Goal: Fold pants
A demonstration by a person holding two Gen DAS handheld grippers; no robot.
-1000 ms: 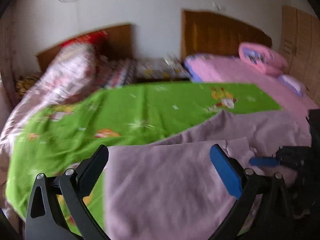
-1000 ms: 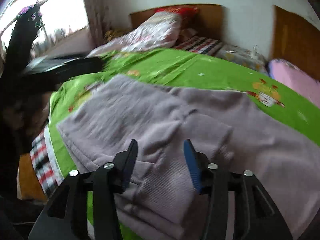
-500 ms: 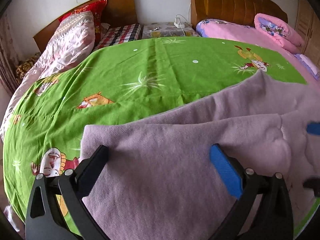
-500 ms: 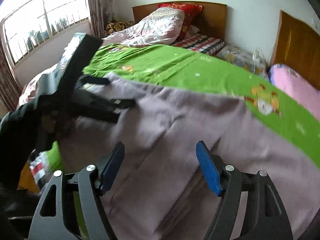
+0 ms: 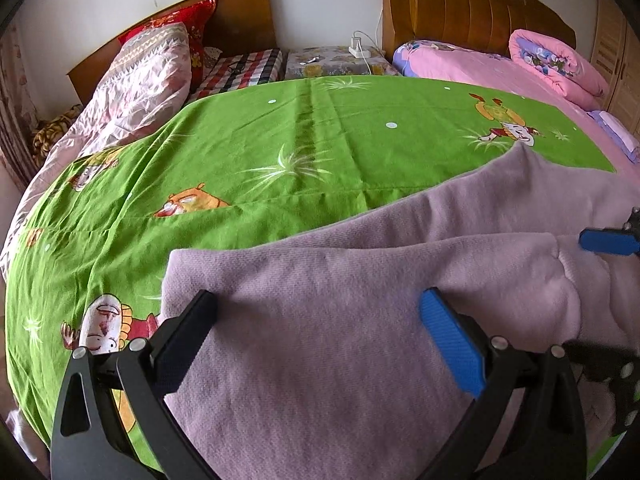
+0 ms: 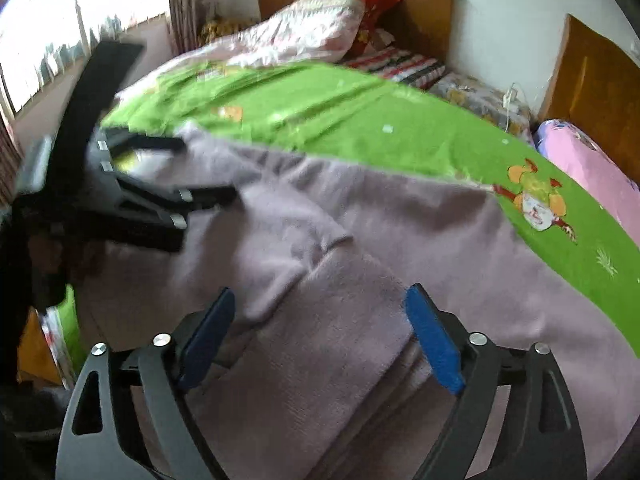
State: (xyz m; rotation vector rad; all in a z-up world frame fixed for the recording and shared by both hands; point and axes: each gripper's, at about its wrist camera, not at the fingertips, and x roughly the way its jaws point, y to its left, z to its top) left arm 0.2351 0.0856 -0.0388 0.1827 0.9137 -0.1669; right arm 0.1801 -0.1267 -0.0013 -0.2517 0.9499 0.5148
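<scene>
Mauve fleece pants (image 5: 360, 300) lie on a green cartoon-print sheet (image 5: 280, 152), with one layer folded over another. My left gripper (image 5: 320, 320) is open and empty just above the folded cloth near its left edge. My right gripper (image 6: 320, 320) is open and empty over the pants (image 6: 360, 240) and the folded edge. In the right wrist view the left gripper (image 6: 200, 168) shows at the left, above the pants. In the left wrist view one blue finger of the right gripper (image 5: 608, 242) shows at the right edge.
A patterned quilt (image 5: 148, 76) and red pillow (image 5: 192, 20) lie at the wooden headboard (image 5: 240, 8). A pink bed (image 5: 500, 72) with a rolled pink quilt (image 5: 560, 64) stands at the right. A window (image 6: 60, 40) is at the left in the right wrist view.
The right gripper opened and let go of the folded pants edge. Both grippers moved over the pants, and the left one came lower and closer to the cloth.
</scene>
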